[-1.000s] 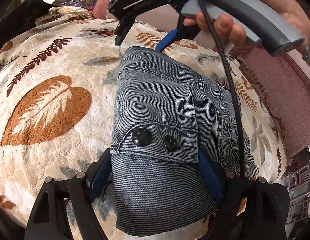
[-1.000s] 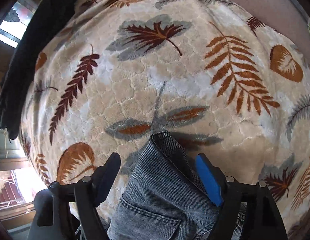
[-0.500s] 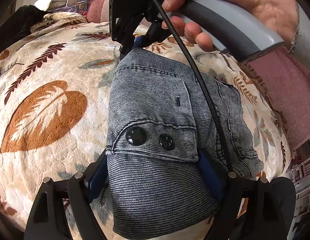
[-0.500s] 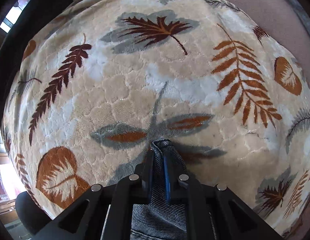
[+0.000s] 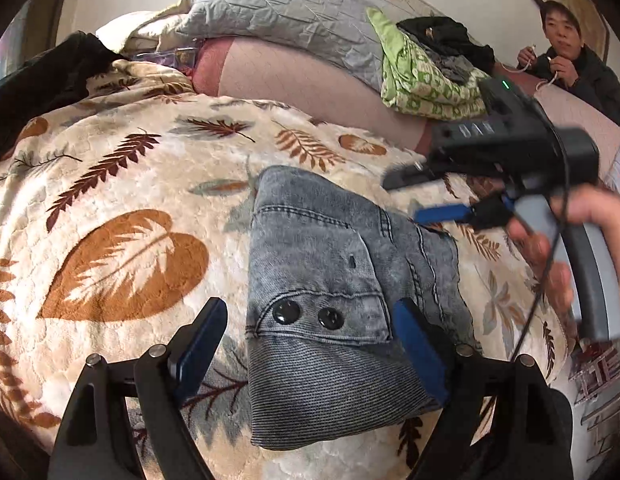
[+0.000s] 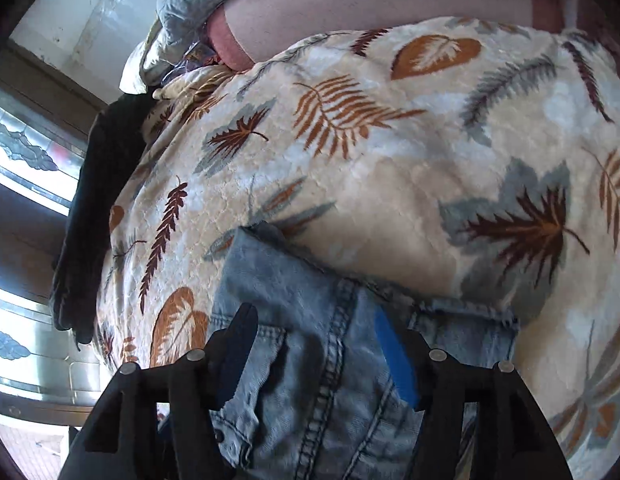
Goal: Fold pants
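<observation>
Denim pants point(image 5: 342, 288) lie folded on the leaf-print blanket point(image 5: 109, 200); both tongs, left point(image 5: 310, 344) and right point(image 6: 314, 356), gape, the right's jaws just opened.

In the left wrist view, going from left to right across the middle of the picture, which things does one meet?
Big brown leaf print on the blanket → folded pants → right gripper → the hand that holds it.

Surface: bed point(image 5: 310, 92), pink sheet, covered near by a cream leaf-print blanket point(image 5: 109, 208).
On blanket: folded grey denim pants point(image 5: 330, 280), centre.
Far: grey quilt point(image 5: 293, 4), green patterned cloth point(image 5: 422, 76).
Left: black garment point(image 5: 41, 84).
</observation>
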